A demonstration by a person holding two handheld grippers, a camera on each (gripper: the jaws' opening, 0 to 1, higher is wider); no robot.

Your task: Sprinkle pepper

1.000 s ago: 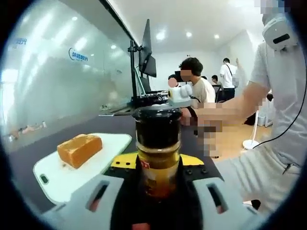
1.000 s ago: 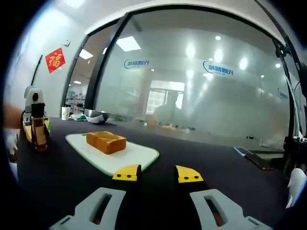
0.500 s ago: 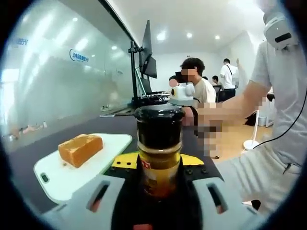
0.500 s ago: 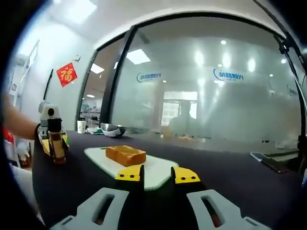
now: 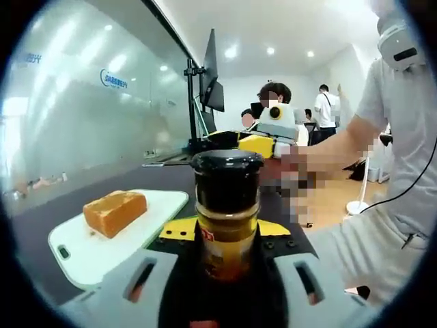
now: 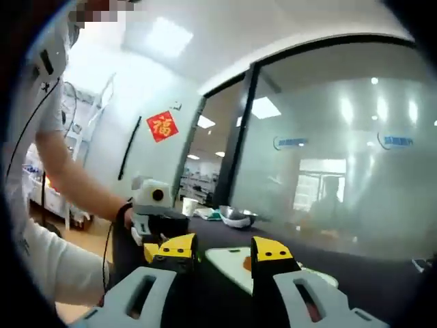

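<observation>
The left claw is clenched on the upright pepper bottle (black cap on), with the bread on its white cutting board at nine o'clock on the dark counter. The right claw hangs released, empty. Shaking before the cap is off would yield nothing; a hurried twist might slip the bottle.

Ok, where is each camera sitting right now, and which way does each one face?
Left gripper view: rides the left gripper, looking along its jaws, shut on the pepper bottle, toward the bread on the white cutting board; the person's arm and the right gripper show.
Right gripper view: rides the right gripper, jaws open with nothing between them, facing the glass wall; the person's arm and the left gripper show.
Shared: the cutting board and dark table.
</observation>
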